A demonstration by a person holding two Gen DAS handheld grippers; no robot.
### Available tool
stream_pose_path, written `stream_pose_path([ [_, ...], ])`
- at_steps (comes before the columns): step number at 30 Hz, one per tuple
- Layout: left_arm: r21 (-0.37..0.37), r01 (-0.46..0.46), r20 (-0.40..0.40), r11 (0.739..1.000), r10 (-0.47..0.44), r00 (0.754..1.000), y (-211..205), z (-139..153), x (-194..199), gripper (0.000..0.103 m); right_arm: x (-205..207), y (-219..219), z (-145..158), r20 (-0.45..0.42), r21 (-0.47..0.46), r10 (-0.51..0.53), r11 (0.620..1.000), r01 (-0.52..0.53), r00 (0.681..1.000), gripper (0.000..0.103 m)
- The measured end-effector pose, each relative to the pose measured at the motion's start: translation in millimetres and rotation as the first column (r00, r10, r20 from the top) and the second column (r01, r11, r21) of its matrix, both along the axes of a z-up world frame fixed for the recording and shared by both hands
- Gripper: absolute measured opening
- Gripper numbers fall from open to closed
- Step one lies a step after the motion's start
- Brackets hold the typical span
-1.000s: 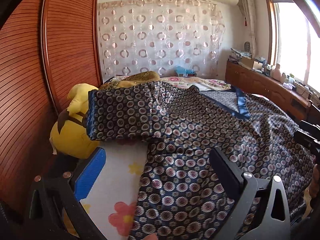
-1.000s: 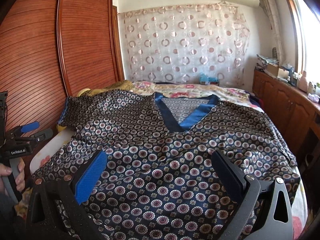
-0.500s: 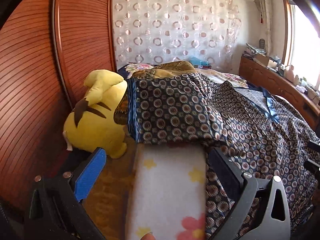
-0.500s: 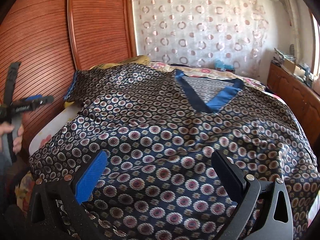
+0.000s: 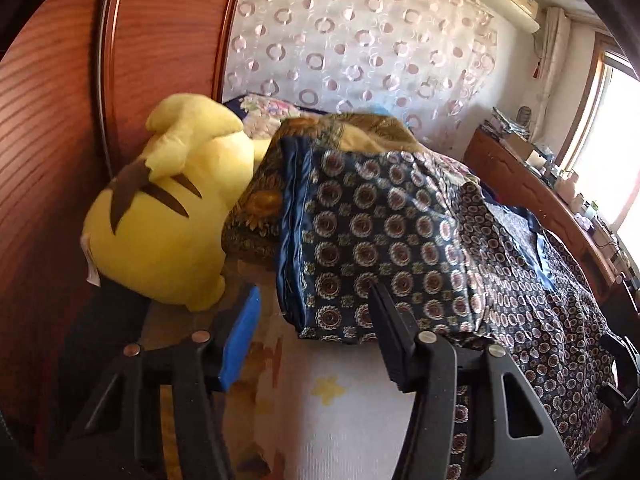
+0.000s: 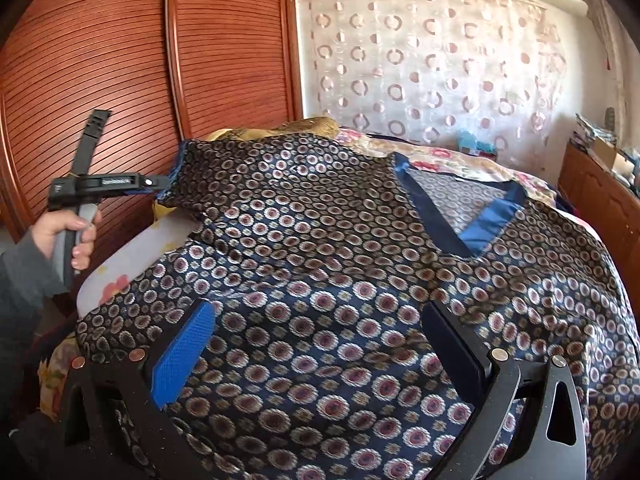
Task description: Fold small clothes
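while the left gripper narrows around the sleeve cuff without clamping it, the right gripper gapes over the shirt.

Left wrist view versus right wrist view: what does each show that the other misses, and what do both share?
Only the left wrist view shows the yellow plush toy beside the sleeve cuff, with the left gripper open just short of that cuff, its jaws having just been closing. Only the right wrist view shows the blue V-neck, the person's hand and the open right gripper. Both show the patterned top, curtain and wooden wardrobe.
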State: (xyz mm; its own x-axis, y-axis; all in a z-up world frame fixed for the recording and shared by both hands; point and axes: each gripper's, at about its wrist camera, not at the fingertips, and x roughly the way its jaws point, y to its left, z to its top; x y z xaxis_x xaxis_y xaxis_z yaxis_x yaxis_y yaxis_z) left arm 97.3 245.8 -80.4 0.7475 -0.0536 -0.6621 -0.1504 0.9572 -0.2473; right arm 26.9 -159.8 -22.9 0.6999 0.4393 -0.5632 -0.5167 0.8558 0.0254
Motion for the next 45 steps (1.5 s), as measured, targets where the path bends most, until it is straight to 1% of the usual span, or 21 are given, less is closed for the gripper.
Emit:
stream_pose_path([
  [3,-0.004,0.009,-0.021,1.000,-0.009,1.000,0,-6,7,0.052,6,8,1,0.002,-0.002,0.024,1.000,-0.024,1.000,0.103],
  [4,-0.007,0.012,-0.029,1.000,-0.012,1.000,1,-7,10,0.052,8,10,2,-0.002,0.002,0.033,0.999,-0.033,0.999,0.103],
  [6,-0.012,0.023,-0.036,1.000,-0.023,0.999,2,-7,10,0.048,9,13,3,-0.012,0.016,0.049,0.999,-0.048,0.999,0.103],
  [9,0.004,0.047,-0.024,0.999,-0.047,0.999,1,0,9,0.039,7,13,1,-0.014,0.017,0.054,0.998,-0.053,0.998,0.103],
  [11,0.018,0.056,-0.034,0.998,-0.055,0.998,0,1,11,0.032,5,9,-3,-0.024,0.024,0.054,0.998,-0.053,0.998,0.103],
  [12,0.025,0.055,-0.039,0.998,-0.054,0.998,1,1,11,0.030,6,8,-4,-0.029,0.027,0.051,0.998,-0.051,0.998,0.103],
  [13,0.028,0.053,-0.045,0.998,-0.052,0.998,2,0,12,0.025,7,8,-6,-0.032,0.028,0.045,0.999,-0.044,0.998,0.103],
  [15,0.027,0.051,-0.050,0.998,-0.050,0.997,5,-1,13,0.020,5,2,-4,-0.034,0.041,0.033,0.999,-0.032,0.999,0.103],
  [17,0.023,0.055,-0.053,0.998,-0.054,0.997,6,-1,13,0.008,3,-1,-4,-0.030,0.047,0.025,0.999,-0.023,0.999,0.103],
  [19,0.012,0.065,-0.040,0.998,-0.065,0.997,6,1,12,0.006,0,-5,-3,-0.025,0.050,0.015,0.999,-0.014,1.000,0.103],
  [21,-0.002,0.062,-0.008,0.998,-0.062,0.998,5,7,7,0.005,-2,-7,-4,-0.023,0.051,0.008,0.999,-0.006,1.000,0.103],
  [24,-0.012,0.082,0.081,0.997,-0.081,0.993,-9,30,-3,0.005,-6,-9,-5,-0.015,0.042,-0.009,0.999,0.009,1.000,0.103],
  [26,0.005,0.107,0.119,0.994,-0.107,0.987,-24,48,-3,0.004,-8,-12,-4,-0.005,0.043,-0.017,0.999,0.017,1.000,0.103],
  [28,0.024,0.152,0.152,0.988,-0.154,0.976,-44,66,2,0.004,-9,-14,-3,-0.001,0.052,-0.023,0.998,0.023,1.000,0.103],
  [31,0.046,0.219,0.183,0.975,-0.224,0.957,-72,83,13,0.004,-11,-20,-1,0.011,0.062,-0.039,0.997,0.038,0.999,0.103],
  [34,0.070,0.280,0.183,0.957,-0.288,0.940,-102,89,25,0.004,-12,-27,-2,0.014,0.077,-0.063,0.995,0.061,0.998,0.103],
  [38,0.100,0.357,0.166,0.929,-0.369,0.914,-144,89,35,0.004,-11,-34,-5,0.009,0.085,-0.094,0.992,0.092,0.996,0.103],
  [40,0.117,0.374,0.135,0.920,-0.388,0.912,-156,86,34,0.005,-11,-38,-7,0.004,0.093,-0.109,0.990,0.108,0.994,0.103],
  [42,0.142,0.357,0.119,0.923,-0.374,0.920,-162,85,28,0.006,-11,-39,-8,-0.010,0.106,-0.117,0.987,0.117,0.993,0.103],
  [44,0.150,0.345,0.117,0.927,-0.363,0.924,-164,86,21,0.019,-11,-39,-8,-0.009,0.116,-0.119,0.986,0.119,0.993,0.103],
  [45,0.147,0.340,0.121,0.929,-0.358,0.926,-163,88,15,0.022,-12,-38,-7,-0.005,0.115,-0.121,0.986,0.121,0.993,0.103],
])
